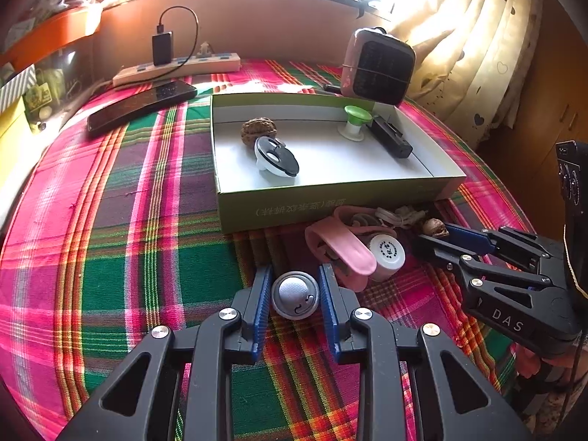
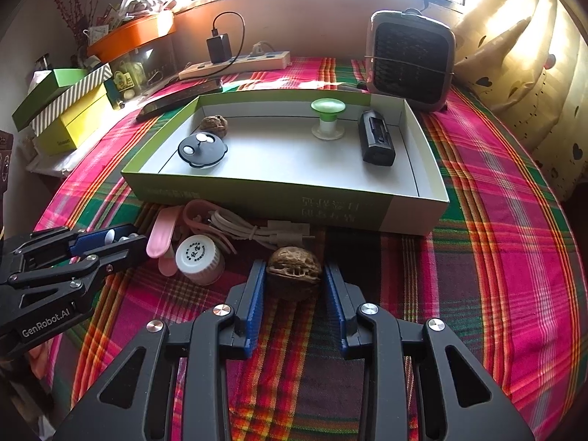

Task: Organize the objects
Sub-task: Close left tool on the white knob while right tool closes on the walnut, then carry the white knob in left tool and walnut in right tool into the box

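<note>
On the plaid cloth, my left gripper (image 1: pixel 296 269) is shut on a round silver disc (image 1: pixel 295 295), both blue pads against its sides. My right gripper (image 2: pixel 294 264) is shut on a wrinkled brown walnut (image 2: pixel 293 273), which rests on the cloth. Both sit just in front of a shallow green box (image 2: pixel 257 198) with a white inside. The box holds another walnut (image 2: pixel 214 125), a black round lid (image 2: pixel 202 150), a green-topped spool (image 2: pixel 327 119) and a black device (image 2: pixel 376 143). A pink clip (image 1: pixel 341 250), a white cap (image 1: pixel 386 253) and a white cable (image 2: pixel 250 229) lie between the grippers.
A small heater (image 2: pixel 409 60) stands behind the box's right corner. A power strip (image 2: pixel 235 64) with a charger and a long black device (image 1: pixel 143 106) lie at the back left. Stacked boxes (image 2: pixel 70 110) sit beyond the table's left edge, curtains on the right.
</note>
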`<state>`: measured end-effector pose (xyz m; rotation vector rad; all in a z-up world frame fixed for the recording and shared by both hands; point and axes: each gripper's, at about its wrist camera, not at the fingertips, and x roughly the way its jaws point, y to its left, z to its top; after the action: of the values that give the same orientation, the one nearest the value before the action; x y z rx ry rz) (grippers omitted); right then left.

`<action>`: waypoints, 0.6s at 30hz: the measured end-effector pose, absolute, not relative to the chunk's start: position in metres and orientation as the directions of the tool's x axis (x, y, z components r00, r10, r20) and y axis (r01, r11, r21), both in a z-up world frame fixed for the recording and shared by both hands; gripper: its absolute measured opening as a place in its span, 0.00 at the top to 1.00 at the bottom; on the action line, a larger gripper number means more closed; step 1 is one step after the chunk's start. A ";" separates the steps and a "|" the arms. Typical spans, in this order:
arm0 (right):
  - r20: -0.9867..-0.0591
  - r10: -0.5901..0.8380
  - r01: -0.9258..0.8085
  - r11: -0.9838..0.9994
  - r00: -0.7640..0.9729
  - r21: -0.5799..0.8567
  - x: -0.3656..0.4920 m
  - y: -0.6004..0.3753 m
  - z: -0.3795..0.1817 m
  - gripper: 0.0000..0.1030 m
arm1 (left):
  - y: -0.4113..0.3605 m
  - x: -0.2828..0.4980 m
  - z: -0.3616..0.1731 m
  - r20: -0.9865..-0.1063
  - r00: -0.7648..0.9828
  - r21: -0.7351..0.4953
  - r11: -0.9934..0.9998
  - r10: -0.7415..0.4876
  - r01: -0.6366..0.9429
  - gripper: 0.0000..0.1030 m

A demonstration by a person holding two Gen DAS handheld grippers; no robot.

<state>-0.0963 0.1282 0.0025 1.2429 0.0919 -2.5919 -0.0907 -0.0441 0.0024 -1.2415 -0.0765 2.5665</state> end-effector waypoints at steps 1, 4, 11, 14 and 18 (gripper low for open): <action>-0.774 -0.209 0.265 -0.963 -0.598 0.056 -0.096 0.128 0.002 0.69 | -0.044 -0.091 0.002 -0.758 -0.589 -0.170 -0.957 0.278 -0.234 0.77; -0.773 -0.214 0.266 -0.962 -0.597 0.061 -0.095 0.129 0.002 0.69 | -0.044 -0.090 0.002 -0.756 -0.592 -0.174 -0.957 0.280 -0.230 0.77; -0.773 -0.223 0.278 -0.959 -0.594 0.063 -0.094 0.130 0.002 0.69 | -0.045 -0.090 0.002 -0.756 -0.596 -0.176 -0.961 0.271 -0.215 0.77; -0.772 -0.231 0.280 -0.957 -0.592 0.072 -0.095 0.131 0.002 0.69 | -0.044 -0.089 0.002 -0.756 -0.597 -0.174 -0.962 0.268 -0.212 0.77; -0.771 -0.240 0.283 -0.956 -0.590 0.081 -0.094 0.133 0.002 0.69 | -0.043 -0.090 0.002 -0.759 -0.596 -0.168 -0.964 0.260 -0.206 0.77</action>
<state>-0.0942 0.1326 0.0024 1.2329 0.0726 -2.5650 -0.0896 -0.0426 0.0024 -1.2488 -0.0915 2.5938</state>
